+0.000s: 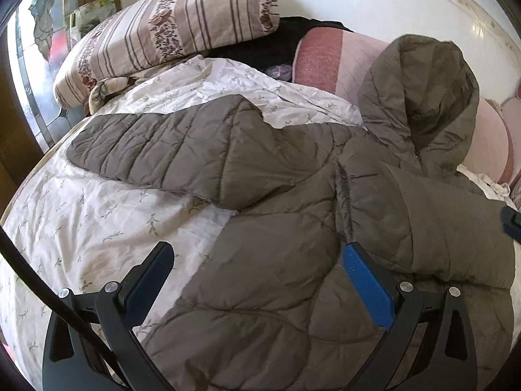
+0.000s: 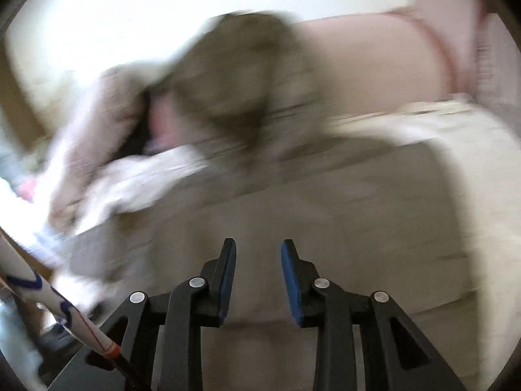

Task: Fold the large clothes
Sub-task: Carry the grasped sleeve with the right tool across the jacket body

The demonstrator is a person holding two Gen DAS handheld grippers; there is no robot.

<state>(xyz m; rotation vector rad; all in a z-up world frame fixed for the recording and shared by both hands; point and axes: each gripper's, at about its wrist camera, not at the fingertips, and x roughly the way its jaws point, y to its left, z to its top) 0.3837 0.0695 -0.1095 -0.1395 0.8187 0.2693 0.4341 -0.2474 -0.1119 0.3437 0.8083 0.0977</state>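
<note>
Nearest, the left gripper (image 1: 257,260) hangs with jaws spread wide over the puffer jacket (image 1: 293,260), gripping nothing; the right gripper (image 2: 258,257) is parted too, empty, its view blurred. The quilted, slippery-looking taupe jacket lies on the floral sheet (image 1: 81,221) — one sleeve (image 1: 162,143) out left, hood (image 1: 423,97) against pink cushions (image 1: 325,62). A shallow pinch on that puffy fill could slip.

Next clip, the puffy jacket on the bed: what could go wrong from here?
1. The left gripper is open over the jacket body; the thick quilting may slip from a shallow pinch.
2. One sleeve lies spread across the bedsheet, so the gripper could catch the sheet too.
3. The right view is blurred, so aim is uncertain.
</note>
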